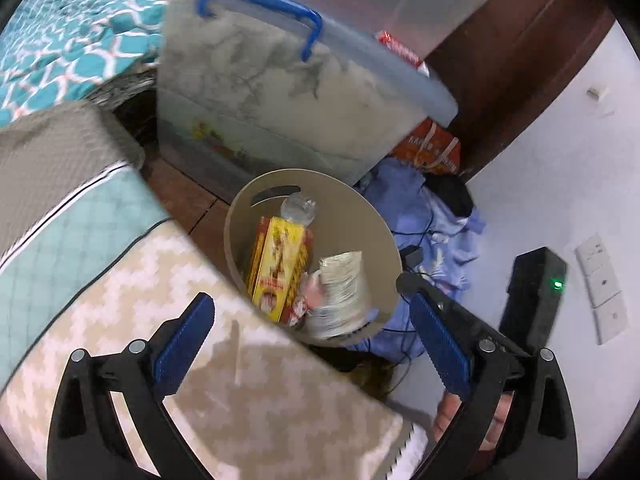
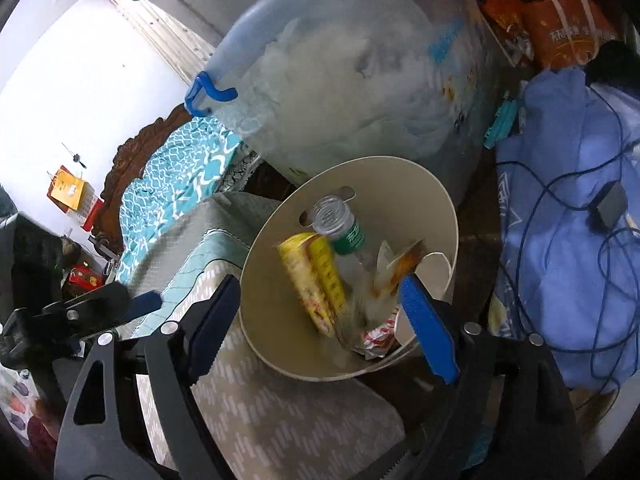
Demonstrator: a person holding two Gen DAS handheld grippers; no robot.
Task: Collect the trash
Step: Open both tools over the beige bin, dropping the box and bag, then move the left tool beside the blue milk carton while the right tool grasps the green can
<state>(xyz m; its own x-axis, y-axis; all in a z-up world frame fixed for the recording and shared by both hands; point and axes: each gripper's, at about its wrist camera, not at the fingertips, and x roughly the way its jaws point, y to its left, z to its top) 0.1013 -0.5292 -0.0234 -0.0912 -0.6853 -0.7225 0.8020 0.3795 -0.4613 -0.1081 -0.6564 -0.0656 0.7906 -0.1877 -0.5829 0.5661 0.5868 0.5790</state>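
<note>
We logged the bin (image 1: 240,216) beside the bed holding a yellow box (image 1: 278,268), bottle (image 1: 298,208) and wrappers (image 1: 344,288), both the left gripper (image 1: 312,344) and right gripper (image 2: 320,328) wide open and empty, collection seemingly near done.

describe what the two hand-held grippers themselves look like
Both match. The left hand-held gripper and right hand-held gripper each have black plastic frames with curved, cut-out arms and round silver pivot pins. Each finger carries a long blue ribbed pad, with a saw-toothed edge on at least the left ones. No cables or markings show on either; bare fingers show behind the left frame.
</note>
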